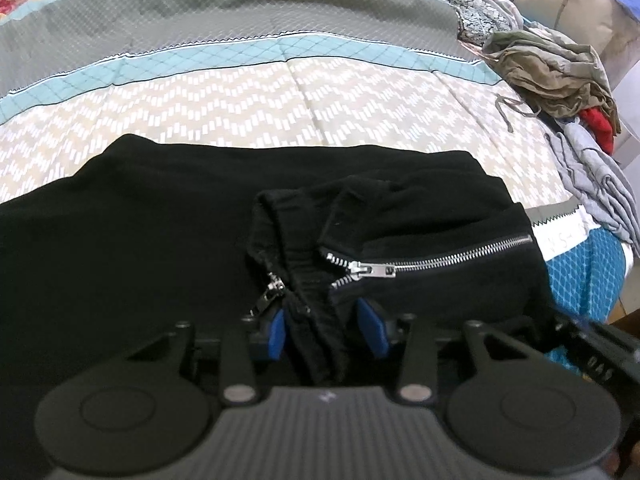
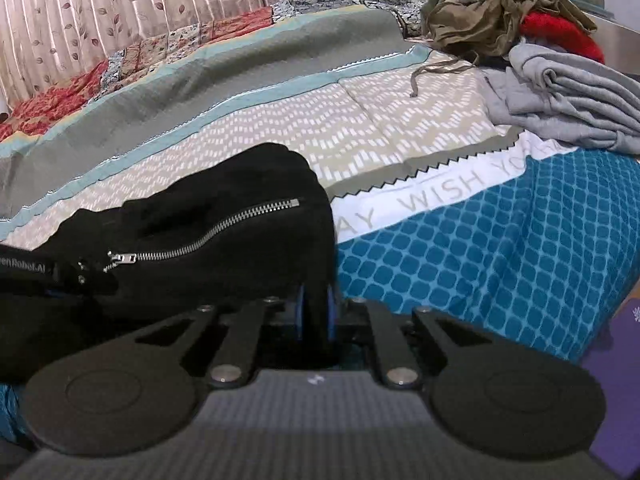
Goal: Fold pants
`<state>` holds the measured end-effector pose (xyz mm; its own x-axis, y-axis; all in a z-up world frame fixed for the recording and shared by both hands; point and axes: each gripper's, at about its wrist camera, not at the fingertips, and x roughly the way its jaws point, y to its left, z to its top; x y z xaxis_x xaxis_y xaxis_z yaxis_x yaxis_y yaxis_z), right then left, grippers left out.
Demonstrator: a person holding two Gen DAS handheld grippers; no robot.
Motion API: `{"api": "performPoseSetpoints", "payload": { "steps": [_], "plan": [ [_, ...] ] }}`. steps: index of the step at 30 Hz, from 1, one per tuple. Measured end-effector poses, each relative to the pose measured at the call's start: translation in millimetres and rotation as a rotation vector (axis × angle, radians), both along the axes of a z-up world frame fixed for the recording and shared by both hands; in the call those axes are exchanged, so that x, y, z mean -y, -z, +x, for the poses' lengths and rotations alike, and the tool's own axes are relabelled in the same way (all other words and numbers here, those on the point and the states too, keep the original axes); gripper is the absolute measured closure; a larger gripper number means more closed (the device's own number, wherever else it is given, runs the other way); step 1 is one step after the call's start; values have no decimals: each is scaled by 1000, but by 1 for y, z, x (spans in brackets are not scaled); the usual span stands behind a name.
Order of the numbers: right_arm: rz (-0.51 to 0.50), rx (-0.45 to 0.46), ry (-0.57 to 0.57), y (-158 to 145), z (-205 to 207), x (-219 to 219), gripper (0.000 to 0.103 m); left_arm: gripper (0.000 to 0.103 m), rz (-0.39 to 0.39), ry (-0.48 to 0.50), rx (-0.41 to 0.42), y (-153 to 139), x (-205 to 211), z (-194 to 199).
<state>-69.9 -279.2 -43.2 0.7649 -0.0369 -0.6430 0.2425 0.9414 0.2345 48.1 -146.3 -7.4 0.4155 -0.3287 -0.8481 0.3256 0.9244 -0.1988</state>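
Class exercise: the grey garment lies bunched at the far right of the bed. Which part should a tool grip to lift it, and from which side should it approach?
Judging from the right wrist view, grip the grey garment at its rounded folded edge facing the bedspread's open middle, coming in from that side. The folds stack there into a thick lip, and the olive clothes crowd its far side.

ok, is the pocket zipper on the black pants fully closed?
No. In the left wrist view the zipper gapes open past its pull on the black pants.
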Motion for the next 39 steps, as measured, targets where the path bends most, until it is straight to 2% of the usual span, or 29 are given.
{"api": "performPoseSetpoints", "payload": {
  "steps": [1,6,9,12,18,23,26,29,32,34,36,39],
  "plan": [
    [0,9,14,-3,-4,0,78,63,0,2,2,-2,0,-1],
    [-45,84,52,-30,-16,1,78,65,16,-6,60,-12,-17,-10],
    [-44,101,10,-39,-12,-9,78,65,1,-40,76,-18,-37,-13],
    [-73,77,-72,-42,4,-34,78,65,-38,-86,97,-25,-70,-19],
    [-151,1,-226,-42,32,-99,78,63,-93,-247,143,-33,-171,-41],
    [-139,-96,-261,-27,50,-127,78,61,-125,-418,208,-39,-266,-79],
    [-122,-189,-250,-9,61,-129,78,50,-186,-514,248,-42,-315,-105],
    [-96,-203,-229,-7,63,-125,78,47,-254,-623,248,-34,-358,-123],
    [-82,-186,-206,-13,58,-125,78,45,-409,-721,182,-15,-392,-127],
    [-94,-148,-205,-20,49,-130,77,42,-514,-745,162,-4,-405,-126],
    [-130,-131,-224,-24,43,-139,77,25,-594,-756,149,6,-412,-120],
    [-158,-138,-262,-23,40,-151,76,21,-649,-768,129,20,-414,-107]
  ]
}}
